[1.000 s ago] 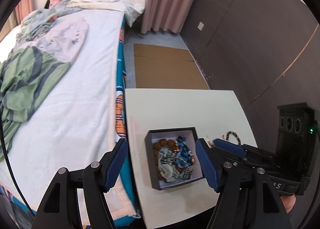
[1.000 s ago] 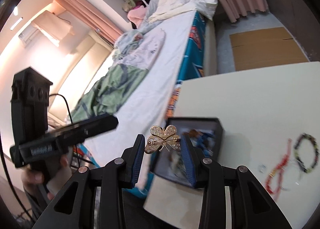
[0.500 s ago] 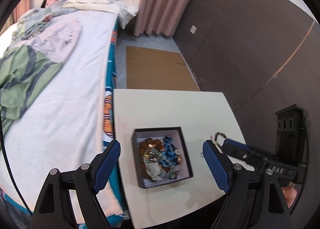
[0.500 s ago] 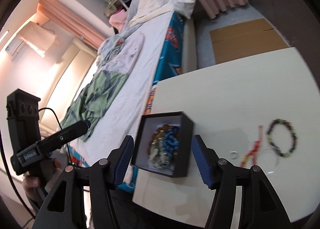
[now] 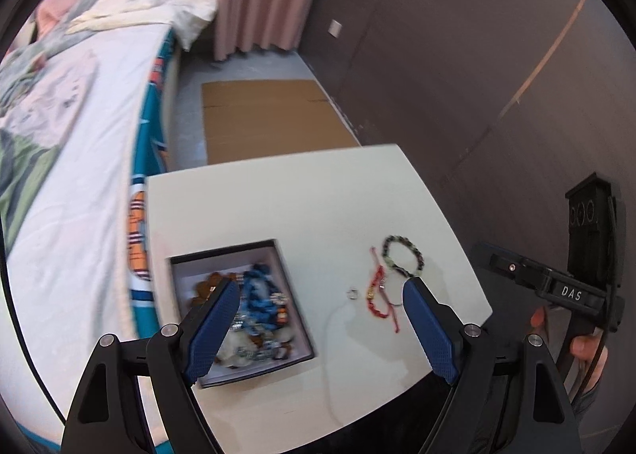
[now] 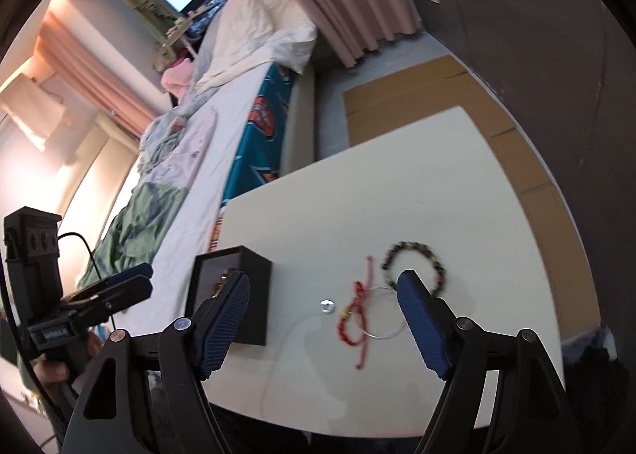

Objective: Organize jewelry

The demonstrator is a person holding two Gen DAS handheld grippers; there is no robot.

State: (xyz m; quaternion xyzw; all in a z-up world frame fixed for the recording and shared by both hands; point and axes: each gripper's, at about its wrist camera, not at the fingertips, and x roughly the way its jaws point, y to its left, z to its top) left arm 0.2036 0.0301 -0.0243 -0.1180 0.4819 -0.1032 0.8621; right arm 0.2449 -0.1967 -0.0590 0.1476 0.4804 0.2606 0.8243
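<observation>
A black box with a white inside holds a heap of beads and chains near the left edge of the white table. To its right lie a red cord bracelet, a dark bead bracelet and a small ring. My left gripper hovers open above the box's right side and the ring, holding nothing. My right gripper hangs over the ring and red bracelet, its jaws opening with nothing between them. The box sits behind its left finger.
A thin wire hoop lies across the red cord, beside the bead bracelet. A bed borders the table on the left. Flat cardboard covers the floor beyond, and a dark wall panel stands at the right.
A gold butterfly brooch was pinched in my right gripper; the jaws have widened and it is gone from them. Both grippers have swung right from the box toward the loose bracelets.
</observation>
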